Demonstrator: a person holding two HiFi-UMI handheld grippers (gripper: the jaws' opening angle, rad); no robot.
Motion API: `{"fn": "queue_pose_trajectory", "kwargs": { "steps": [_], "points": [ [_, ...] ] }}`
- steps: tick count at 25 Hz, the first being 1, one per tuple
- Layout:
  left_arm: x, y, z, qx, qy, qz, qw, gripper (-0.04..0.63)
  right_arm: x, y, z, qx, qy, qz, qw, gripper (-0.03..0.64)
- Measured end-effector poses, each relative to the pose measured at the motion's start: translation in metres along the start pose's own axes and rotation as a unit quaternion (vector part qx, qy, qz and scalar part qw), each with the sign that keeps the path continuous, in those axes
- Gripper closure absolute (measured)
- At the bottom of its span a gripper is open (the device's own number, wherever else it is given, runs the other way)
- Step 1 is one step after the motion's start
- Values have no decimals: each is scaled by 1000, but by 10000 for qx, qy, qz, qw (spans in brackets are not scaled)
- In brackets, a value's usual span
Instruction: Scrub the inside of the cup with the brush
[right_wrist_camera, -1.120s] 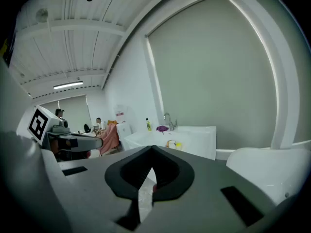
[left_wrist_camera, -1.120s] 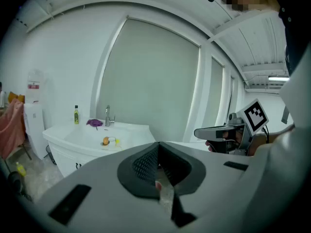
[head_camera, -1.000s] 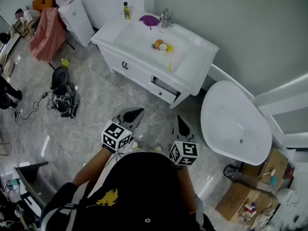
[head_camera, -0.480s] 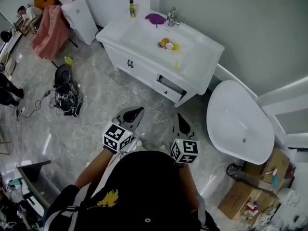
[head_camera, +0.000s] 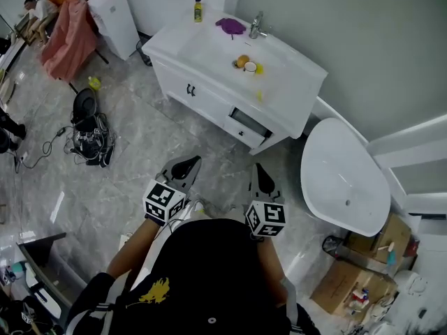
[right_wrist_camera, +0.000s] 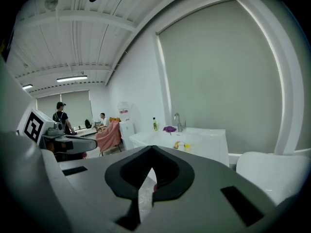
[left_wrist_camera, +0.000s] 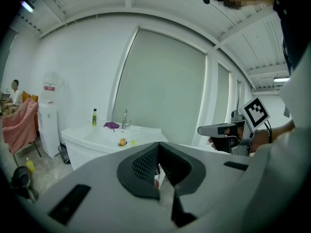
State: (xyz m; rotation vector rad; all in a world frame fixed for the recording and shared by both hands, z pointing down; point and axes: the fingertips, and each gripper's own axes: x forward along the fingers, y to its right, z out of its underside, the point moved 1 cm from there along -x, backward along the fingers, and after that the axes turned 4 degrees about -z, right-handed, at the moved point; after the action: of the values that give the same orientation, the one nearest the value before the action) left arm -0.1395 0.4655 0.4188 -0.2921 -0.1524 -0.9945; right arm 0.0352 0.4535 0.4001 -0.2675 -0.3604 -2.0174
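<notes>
Head view, wearer at 6 o'clock. Left forearm is bare and runs up toward 1 o'clock from the elbow, held low in front of the body. The left gripper sits ahead of its marker cube, nose aimed toward 1 o'clock over the grey marble floor. In the left gripper view its jaws are pressed together with nothing between them. Right forearm lies close against the torso, pointing to 12 o'clock. The right gripper is level with the left one and well apart from it, its cube just behind. In the right gripper view its jaws are likewise closed on nothing. Both noses point slightly downward. The cup, small and white, stands in the basin of the white washstand at 12 o'clock, well clear of both grippers, with an orange item touching its 9 o'clock side and a yellow one at its 3 o'clock. Both gripper views show the cup far ahead. Which item is the brush I cannot tell. A faucet and a purple cloth sit at the basin's far rim. A white bathtub lies at 3 o'clock.
</notes>
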Motion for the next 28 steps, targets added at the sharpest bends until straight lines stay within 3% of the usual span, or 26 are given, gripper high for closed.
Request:
{"fn": "queue_pose_trajectory", "kwargs": {
  "steps": [4, 5, 6, 7, 8, 9, 10, 13, 16, 21, 28],
  "points": [
    [-2, -18, -6, 207, 305, -53, 9993, 578, 0, 2, -1, -141, 57, 231, 9996, 591],
    [0, -21, -8, 232, 416, -46, 9989, 486, 0, 6, -3, -220, 103, 344, 9991, 591],
    [3, -24, -11, 251, 503, -42, 9984, 322, 0, 11, -5, -291, 154, 444, 9985, 591],
    [6, -27, -12, 278, 545, -43, 9981, 268, 2, 15, -7, -328, 191, 504, 9980, 591],
    [11, -30, -12, 315, 535, -40, 9981, 268, 7, 19, -8, -323, 197, 506, 9980, 541],
    [15, -32, -11, 361, 482, -30, 9982, 267, 13, 21, -8, -292, 175, 459, 9984, 373],
    [21, -34, -10, 427, 410, -20, 9982, 262, 19, 24, -7, -257, 142, 402, 9988, 272],
    [43, -42, -2, 666, 183, 7, 9976, 259, 41, 38, -5, -190, 55, 335, 9992, 270],
    [73, -57, 6, 670, -46, -14, 9977, 259, 75, 58, 0, -124, -64, 259, 9996, 270],
    [143, -77, 5, 676, -496, 154, 9964, 245, 145, 87, -6, -71, -428, -358, 9984, 272],
    [240, -109, -42, 649, -390, -70, 9971, 242, 226, 151, -50, -251, -498, -728, 9958, 282]
  ]
}}
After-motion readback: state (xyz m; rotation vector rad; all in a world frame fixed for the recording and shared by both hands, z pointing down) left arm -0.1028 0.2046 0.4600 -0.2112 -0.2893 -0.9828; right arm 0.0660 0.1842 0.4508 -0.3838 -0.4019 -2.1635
